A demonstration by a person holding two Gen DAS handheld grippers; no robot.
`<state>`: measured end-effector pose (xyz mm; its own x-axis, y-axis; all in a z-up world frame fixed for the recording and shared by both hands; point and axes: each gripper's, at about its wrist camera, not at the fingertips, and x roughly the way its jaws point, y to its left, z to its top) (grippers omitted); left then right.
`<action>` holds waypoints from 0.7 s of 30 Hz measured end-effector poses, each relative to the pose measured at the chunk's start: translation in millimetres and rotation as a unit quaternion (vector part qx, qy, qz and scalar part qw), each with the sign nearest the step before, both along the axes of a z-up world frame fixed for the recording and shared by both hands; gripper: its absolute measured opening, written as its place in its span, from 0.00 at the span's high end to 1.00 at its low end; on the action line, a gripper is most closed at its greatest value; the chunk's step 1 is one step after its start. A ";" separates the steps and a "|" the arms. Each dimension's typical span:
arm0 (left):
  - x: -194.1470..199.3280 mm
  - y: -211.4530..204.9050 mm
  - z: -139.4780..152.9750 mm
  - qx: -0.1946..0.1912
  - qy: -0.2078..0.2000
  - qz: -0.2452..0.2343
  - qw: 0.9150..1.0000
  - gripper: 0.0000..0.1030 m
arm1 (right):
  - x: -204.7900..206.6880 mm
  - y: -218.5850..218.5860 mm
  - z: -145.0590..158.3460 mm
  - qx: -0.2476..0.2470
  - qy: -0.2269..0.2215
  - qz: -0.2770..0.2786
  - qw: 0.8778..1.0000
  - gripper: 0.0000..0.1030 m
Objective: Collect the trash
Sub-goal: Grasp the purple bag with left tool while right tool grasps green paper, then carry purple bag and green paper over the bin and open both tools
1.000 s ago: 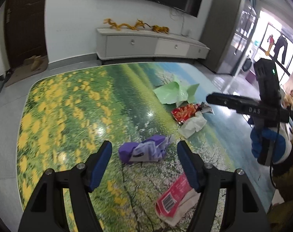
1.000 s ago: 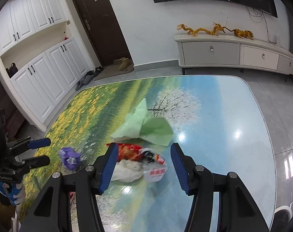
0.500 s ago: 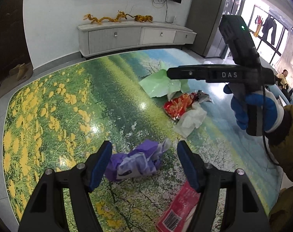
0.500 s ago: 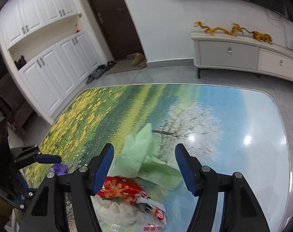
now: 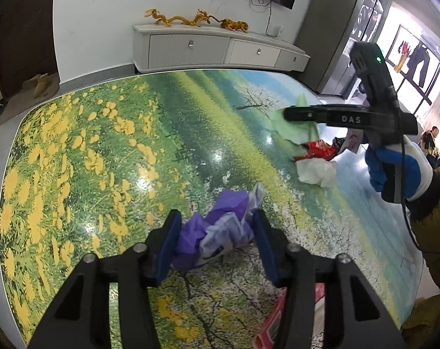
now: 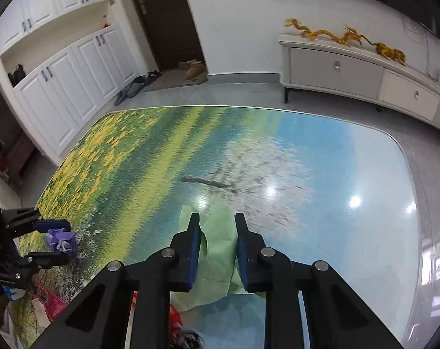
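Observation:
A crumpled purple and white wrapper (image 5: 220, 229) lies on the landscape-printed table (image 5: 103, 145) between the blue pads of my left gripper (image 5: 215, 240), whose jaws have narrowed around it, touching its sides. It also shows in the right wrist view (image 6: 61, 240). My right gripper (image 6: 217, 245) has its jaws narrowed around a fold of light green paper (image 6: 220, 258), with a gap still showing. The green paper shows in the left wrist view (image 5: 295, 123) under the right gripper (image 5: 286, 114).
A red snack bag (image 5: 318, 149) and a white crumpled tissue (image 5: 315, 171) lie beside the green paper. A red and white packet (image 5: 281, 320) lies near the table's front edge. A white TV cabinet (image 5: 214, 49) stands beyond the table.
My left gripper moved forward and its jaws closed in around the purple wrapper. My right gripper moved forward over the green paper and its jaws narrowed around a fold.

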<state>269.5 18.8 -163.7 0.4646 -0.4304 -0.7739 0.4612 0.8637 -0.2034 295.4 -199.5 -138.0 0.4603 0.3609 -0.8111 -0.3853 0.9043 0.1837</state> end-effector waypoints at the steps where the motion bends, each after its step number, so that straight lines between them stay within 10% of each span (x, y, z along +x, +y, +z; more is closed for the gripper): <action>1: -1.6 -1.0 0.1 0.000 -0.001 0.002 1.000 0.56 | -1.5 -7.3 0.7 0.005 0.002 -0.009 1.000 0.80; 21: -71.4 10.5 67.9 -0.034 -0.060 0.063 0.996 0.62 | -132.5 -68.6 82.2 0.078 -0.046 -0.080 0.993 0.81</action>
